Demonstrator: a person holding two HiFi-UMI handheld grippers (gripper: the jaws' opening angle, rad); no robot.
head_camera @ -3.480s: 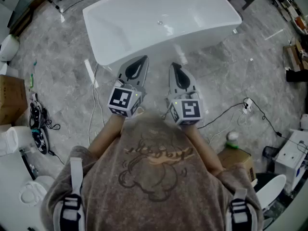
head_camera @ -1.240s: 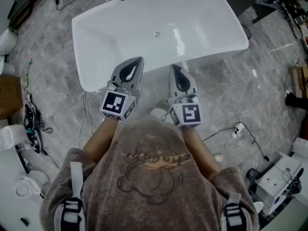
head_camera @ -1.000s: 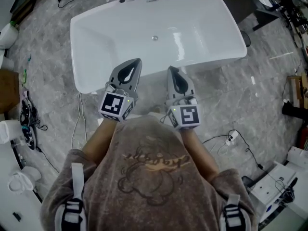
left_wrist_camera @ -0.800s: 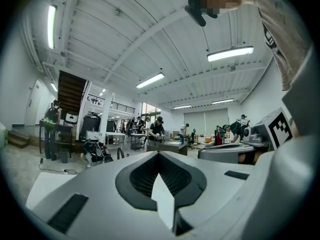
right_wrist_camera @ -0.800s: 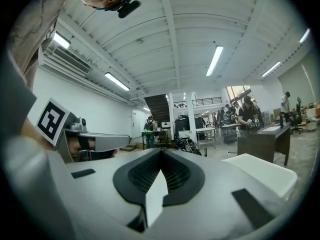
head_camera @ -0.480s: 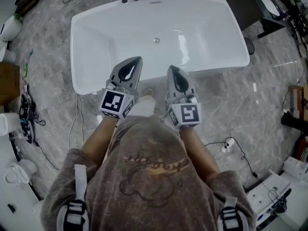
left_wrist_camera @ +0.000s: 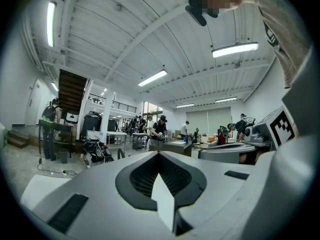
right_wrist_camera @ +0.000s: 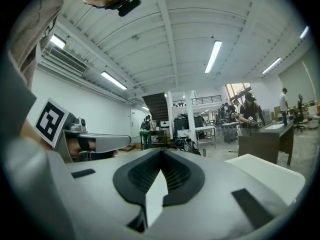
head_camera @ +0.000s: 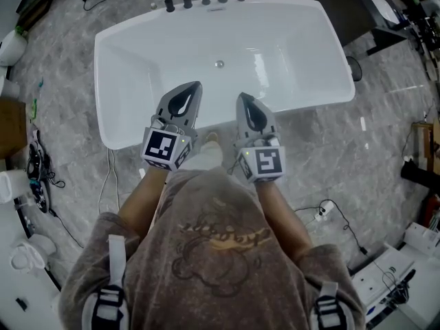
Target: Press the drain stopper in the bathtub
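The white bathtub (head_camera: 137, 67) stands on the grey marble floor ahead of me in the head view. Its small round metal drain stopper (head_camera: 219, 64) sits on the tub floor near the far side. My left gripper (head_camera: 196, 86) and right gripper (head_camera: 241, 97) are held side by side above the tub's near rim, jaws together, nothing in them. Both are well short of the stopper. The left gripper view shows my left gripper (left_wrist_camera: 159, 154) aimed level across a hall, and the right gripper view shows my right gripper (right_wrist_camera: 161, 151) doing the same; neither shows the tub.
Black tap knobs (head_camera: 187, 1) line the tub's far rim. Cables (head_camera: 106, 177) trail on the floor at left, a socket strip (head_camera: 322, 208) lies at right. White equipment (head_camera: 385, 273) stands at lower right. My shoe (head_camera: 204, 155) is just before the tub.
The tub has drawn closer and slid a little left in the head view as the person stepped up to it. Both grippers kept the same shut pose in front of the chest.
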